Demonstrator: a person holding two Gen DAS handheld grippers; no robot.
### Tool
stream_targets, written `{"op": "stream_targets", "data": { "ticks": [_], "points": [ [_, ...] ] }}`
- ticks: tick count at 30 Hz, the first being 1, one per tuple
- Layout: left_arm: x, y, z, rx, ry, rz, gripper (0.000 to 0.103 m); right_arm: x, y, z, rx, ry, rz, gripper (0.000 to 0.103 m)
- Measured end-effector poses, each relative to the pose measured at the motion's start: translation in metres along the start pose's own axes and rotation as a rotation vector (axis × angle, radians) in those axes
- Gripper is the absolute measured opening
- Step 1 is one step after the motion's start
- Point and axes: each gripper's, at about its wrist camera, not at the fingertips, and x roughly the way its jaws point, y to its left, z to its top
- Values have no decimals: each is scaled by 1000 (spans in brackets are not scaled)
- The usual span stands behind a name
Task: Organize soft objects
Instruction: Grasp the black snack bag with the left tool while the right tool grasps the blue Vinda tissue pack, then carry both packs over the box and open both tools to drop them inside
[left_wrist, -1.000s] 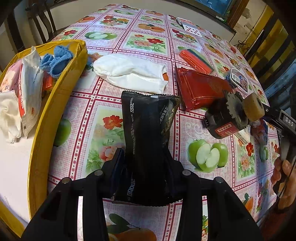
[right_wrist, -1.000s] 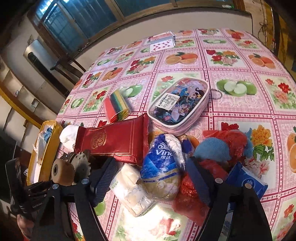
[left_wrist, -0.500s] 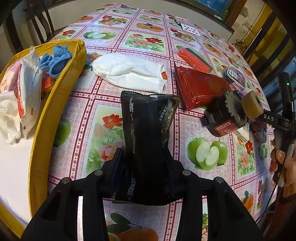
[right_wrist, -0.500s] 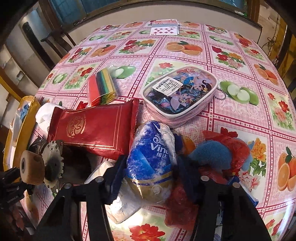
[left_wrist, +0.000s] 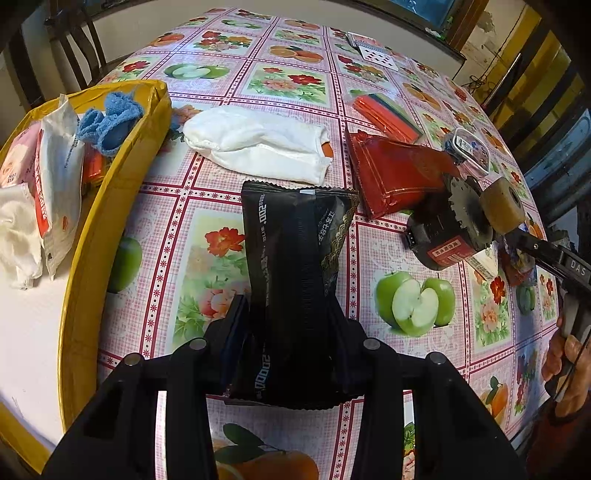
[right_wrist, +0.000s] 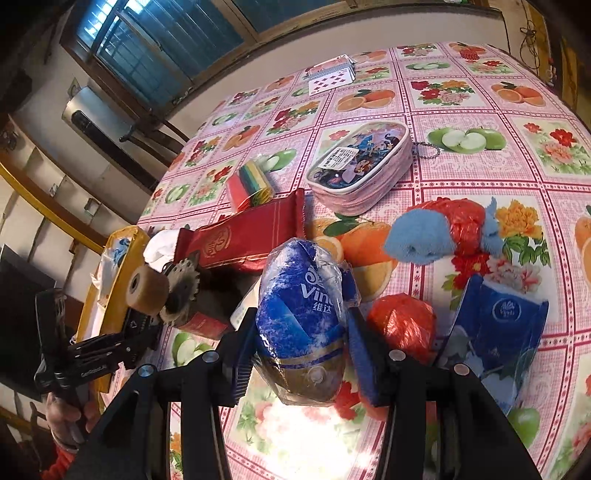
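Observation:
My left gripper (left_wrist: 291, 332) is shut on a black snack packet (left_wrist: 295, 266), held just above the tablecloth beside the yellow box (left_wrist: 110, 206). The box holds a blue cloth (left_wrist: 110, 118) and white tissue packs (left_wrist: 55, 177). My right gripper (right_wrist: 299, 339) is shut on a blue tissue pack (right_wrist: 306, 310), held above the table. Below and to its right lie a red plastic bundle (right_wrist: 402, 325), another blue tissue pack (right_wrist: 498, 332) and a light blue cloth (right_wrist: 421, 236) against a red bag (right_wrist: 465, 221).
A white cloth (left_wrist: 258, 144), a red packet (left_wrist: 395, 173) and coloured strips (left_wrist: 388, 110) lie mid-table. A pink cartoon pouch (right_wrist: 362, 173) and playing cards (right_wrist: 332, 74) lie further back. The other gripper's body (right_wrist: 147, 291) hangs at the left, near the yellow box (right_wrist: 122, 258).
My right gripper went from open around the blue tissue pack to shut on it, then lifted it off the pile. The left gripper keeps hold of the black packet, nearly still.

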Motion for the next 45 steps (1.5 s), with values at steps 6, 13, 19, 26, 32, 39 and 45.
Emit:
{"op": "stream_targets", "data": {
  "ticks": [6, 13, 19, 26, 32, 39, 45],
  "points": [
    [-3, 0, -4, 11, -15, 4, 31, -21, 14, -27, -10, -40, 76, 48],
    [-9, -4, -15, 27, -42, 24, 30, -45, 19, -45, 20, -89, 148, 48],
    [-20, -7, -25, 45, -79, 43, 30, -53, 27, -57, 22, -97, 193, 48],
    [-32, -9, -33, 53, -141, 86, 30, -52, 60, -67, -26, -94, 242, 49],
    [-58, -9, -37, 71, -228, 118, 30, -45, 110, -65, -108, -83, 288, 50],
    [-92, 16, -31, 53, -339, 195, 30, -13, 180, -48, -200, -43, 347, 50],
    [-105, 65, -20, -8, -377, 278, 30, 30, 244, -32, -258, 1, 369, 50]
  ]
}}
